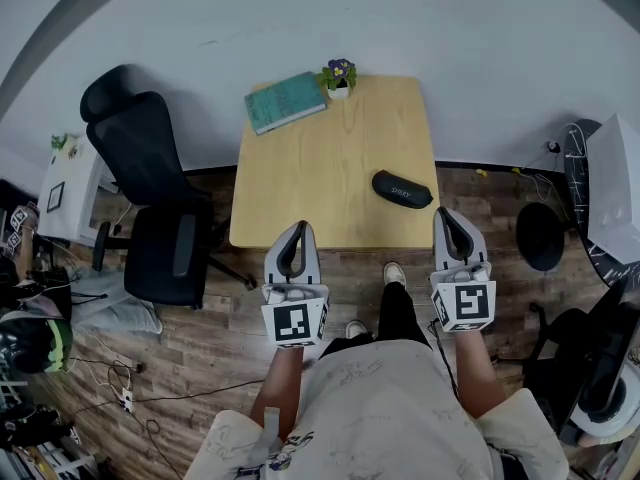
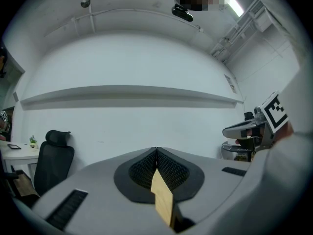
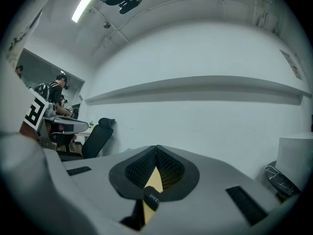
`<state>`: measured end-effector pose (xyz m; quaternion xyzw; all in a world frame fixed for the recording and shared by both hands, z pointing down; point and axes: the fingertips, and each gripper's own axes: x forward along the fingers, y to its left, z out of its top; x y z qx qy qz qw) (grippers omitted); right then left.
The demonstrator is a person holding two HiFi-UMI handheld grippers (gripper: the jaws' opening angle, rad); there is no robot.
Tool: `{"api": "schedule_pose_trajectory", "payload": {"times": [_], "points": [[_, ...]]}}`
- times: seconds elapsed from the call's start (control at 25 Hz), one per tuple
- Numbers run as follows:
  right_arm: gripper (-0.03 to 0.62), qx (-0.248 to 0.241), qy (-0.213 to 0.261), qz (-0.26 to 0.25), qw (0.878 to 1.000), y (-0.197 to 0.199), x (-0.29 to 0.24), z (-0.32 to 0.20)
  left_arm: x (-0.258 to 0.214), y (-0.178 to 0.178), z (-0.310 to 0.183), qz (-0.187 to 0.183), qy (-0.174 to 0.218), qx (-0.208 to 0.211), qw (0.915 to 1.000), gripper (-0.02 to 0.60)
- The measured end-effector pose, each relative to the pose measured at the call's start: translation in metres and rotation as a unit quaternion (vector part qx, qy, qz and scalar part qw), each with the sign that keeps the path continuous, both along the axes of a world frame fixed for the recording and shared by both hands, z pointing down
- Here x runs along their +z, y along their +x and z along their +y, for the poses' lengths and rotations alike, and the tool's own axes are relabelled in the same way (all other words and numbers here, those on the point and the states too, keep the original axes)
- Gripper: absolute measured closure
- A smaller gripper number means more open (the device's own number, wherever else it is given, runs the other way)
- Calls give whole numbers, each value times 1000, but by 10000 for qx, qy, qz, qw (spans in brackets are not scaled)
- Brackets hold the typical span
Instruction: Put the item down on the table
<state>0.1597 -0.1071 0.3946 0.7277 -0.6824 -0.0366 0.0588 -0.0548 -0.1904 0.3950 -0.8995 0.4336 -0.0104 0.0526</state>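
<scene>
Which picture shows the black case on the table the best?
The head view: the whole black case lies on the table, seen from above. The right gripper view catches only one end of it, low in the picture. The left gripper view does not show it.

1. In the head view, we find the near edge of the bench [image 1: 330,168] partly covered by the tips of the left gripper [image 1: 297,228] and the right gripper [image 1: 446,215].
2. The print on the black pouch [image 1: 402,189] and on the teal book [image 1: 285,102] is too small for us to read there.
3. The white box [image 1: 614,183] is cut off by the right edge of that view.
4. In the left gripper view, the gripper's own grey body hides nearly all of the bench; we see only a narrow sliver below the jaws.
5. In the right gripper view, only one end of the pouch shows through the same gap, and its lettering is cut short.
6. The people [image 3: 56,94] at the far left of the right gripper view are too small for us to tell apart.
</scene>
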Motion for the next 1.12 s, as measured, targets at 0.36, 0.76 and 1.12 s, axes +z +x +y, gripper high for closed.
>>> {"api": "schedule_pose_trajectory", "payload": {"times": [0.36, 0.76, 1.12], "points": [[579, -13, 36, -271, 9996, 6, -2, -3, 1, 0, -5, -3, -35, 10, 10000, 574], [579, 165, -204, -517, 9983, 17, 19, -1, 23, -7, -13, -31, -319, -93, 9994, 574], [579, 87, -296, -423, 9986, 16, 21, 1, 30, -4, -6, -55, -399, -45, 9992, 574]]}}
